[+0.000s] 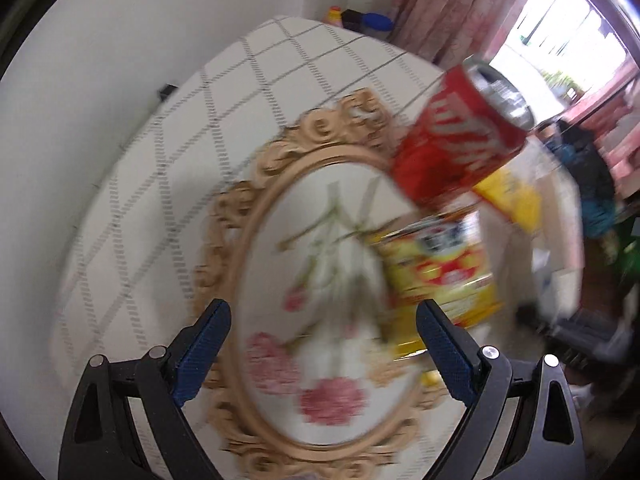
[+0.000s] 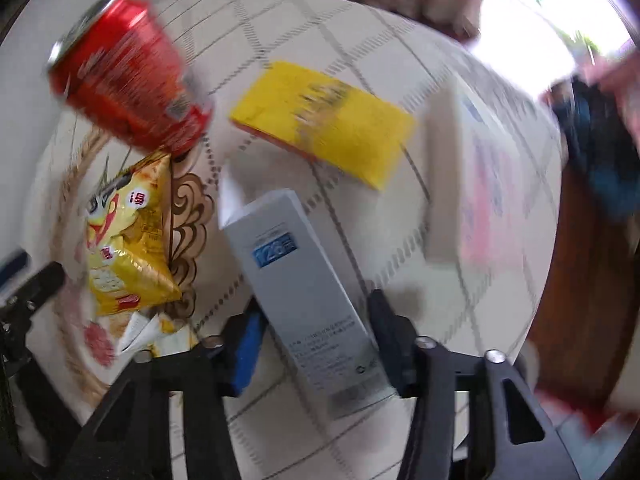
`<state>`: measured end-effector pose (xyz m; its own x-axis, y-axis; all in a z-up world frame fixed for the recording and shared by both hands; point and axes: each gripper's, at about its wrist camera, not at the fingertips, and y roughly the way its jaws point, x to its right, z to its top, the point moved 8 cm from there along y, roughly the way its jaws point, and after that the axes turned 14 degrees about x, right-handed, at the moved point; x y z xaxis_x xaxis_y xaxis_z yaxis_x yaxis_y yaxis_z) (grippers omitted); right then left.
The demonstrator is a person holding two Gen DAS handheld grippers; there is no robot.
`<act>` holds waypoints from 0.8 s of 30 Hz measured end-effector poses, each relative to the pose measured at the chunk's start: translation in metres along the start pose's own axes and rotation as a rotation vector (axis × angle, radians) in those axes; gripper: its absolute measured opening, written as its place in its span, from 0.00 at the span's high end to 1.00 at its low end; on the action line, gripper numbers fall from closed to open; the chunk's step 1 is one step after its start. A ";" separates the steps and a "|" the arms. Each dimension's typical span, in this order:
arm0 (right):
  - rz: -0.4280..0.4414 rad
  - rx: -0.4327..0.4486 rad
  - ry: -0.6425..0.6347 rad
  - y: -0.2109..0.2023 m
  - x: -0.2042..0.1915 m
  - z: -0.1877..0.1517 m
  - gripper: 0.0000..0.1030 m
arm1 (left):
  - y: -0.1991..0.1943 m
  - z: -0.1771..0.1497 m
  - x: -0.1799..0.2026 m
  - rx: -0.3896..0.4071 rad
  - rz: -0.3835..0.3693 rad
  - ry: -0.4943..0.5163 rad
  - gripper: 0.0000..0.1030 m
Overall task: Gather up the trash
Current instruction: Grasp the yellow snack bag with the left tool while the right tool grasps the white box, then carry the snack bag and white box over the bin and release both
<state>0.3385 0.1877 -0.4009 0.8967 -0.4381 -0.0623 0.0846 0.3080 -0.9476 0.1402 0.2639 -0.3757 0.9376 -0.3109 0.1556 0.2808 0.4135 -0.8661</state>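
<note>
My left gripper (image 1: 323, 322) is open and empty above an ornate oval tray (image 1: 256, 208) with a flower pattern. A yellow snack bag (image 1: 436, 268) lies on the tray's right side, just ahead of my right finger. A red can (image 1: 460, 136) stands at the tray's far rim. My right gripper (image 2: 314, 320) is shut on a grey-white carton (image 2: 304, 276), held above the table. In the right wrist view the red can (image 2: 128, 72) is at upper left, the snack bag (image 2: 128, 236) below it on the tray.
A checked tablecloth (image 1: 160, 160) covers the round table. A yellow flat box (image 2: 324, 124) and a white-pink box (image 2: 480, 176) lie further back. Torn wrapper scraps (image 2: 148, 328) lie by the tray. Bottles (image 1: 360, 20) stand on the floor behind.
</note>
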 end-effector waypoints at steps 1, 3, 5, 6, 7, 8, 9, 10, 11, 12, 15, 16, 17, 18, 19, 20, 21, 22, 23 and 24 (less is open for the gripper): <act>-0.016 -0.003 0.065 -0.005 0.012 -0.008 0.56 | 0.001 0.001 0.006 -0.008 -0.026 -0.018 0.08; -0.047 0.022 0.151 -0.016 0.030 -0.020 0.56 | 0.007 0.004 0.023 -0.034 -0.077 -0.043 0.08; -0.076 0.042 0.236 -0.025 0.047 -0.033 0.56 | 0.016 0.005 0.038 -0.067 -0.109 -0.063 0.09; -0.073 0.047 0.265 -0.027 0.052 -0.037 0.56 | 0.016 0.007 0.048 -0.078 -0.114 -0.065 0.09; -0.064 0.043 0.295 -0.027 0.056 -0.041 0.56 | 0.022 0.007 0.053 -0.094 -0.113 -0.065 0.09; -0.050 0.034 0.323 -0.025 0.058 -0.044 0.55 | 0.028 0.008 0.058 -0.110 -0.106 -0.059 0.09; -0.040 0.029 0.331 -0.023 0.058 -0.046 0.55 | 0.033 0.009 0.061 -0.117 -0.102 -0.054 0.09; -0.042 0.025 0.323 -0.022 0.059 -0.047 0.54 | 0.037 0.011 0.063 -0.117 -0.093 -0.046 0.09; -0.055 0.027 0.313 -0.021 0.060 -0.047 0.54 | 0.039 0.012 0.064 -0.113 -0.077 -0.036 0.10; -0.068 0.032 0.295 -0.021 0.060 -0.046 0.54 | 0.041 0.013 0.064 -0.109 -0.070 -0.032 0.14; -0.082 0.030 0.269 -0.017 0.054 -0.048 0.54 | 0.041 0.014 0.060 -0.092 -0.045 -0.008 0.45; -0.093 0.042 0.257 -0.018 0.052 -0.050 0.56 | 0.039 0.013 0.059 -0.081 -0.044 0.005 0.49; -0.108 0.045 0.244 -0.018 0.052 -0.051 0.59 | 0.037 0.014 0.059 -0.070 -0.039 0.027 0.52; -0.119 0.048 0.239 -0.018 0.052 -0.055 0.60 | 0.035 0.013 0.058 -0.058 -0.035 0.047 0.52; -0.126 0.054 0.235 -0.019 0.049 -0.056 0.61 | 0.031 0.011 0.057 -0.047 -0.026 0.070 0.54; -0.129 0.058 0.232 -0.019 0.048 -0.057 0.61 | 0.028 0.008 0.055 -0.036 -0.012 0.094 0.54; -0.128 0.061 0.230 -0.020 0.046 -0.058 0.62 | 0.025 0.006 0.055 -0.028 -0.007 0.109 0.54; -0.125 0.065 0.228 -0.020 0.045 -0.058 0.62 | 0.023 0.003 0.055 -0.024 -0.006 0.121 0.55; -0.119 0.067 0.233 -0.022 0.044 -0.060 0.63 | 0.021 0.001 0.056 -0.021 0.000 0.134 0.55; -0.110 0.069 0.242 -0.026 0.043 -0.058 0.63 | 0.018 0.001 0.056 -0.013 0.004 0.147 0.55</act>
<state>0.3499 0.1120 -0.3972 0.7511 -0.6589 -0.0411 0.2126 0.3003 -0.9299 0.1982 0.2544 -0.3823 0.8982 -0.4318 0.0821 0.2740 0.4039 -0.8728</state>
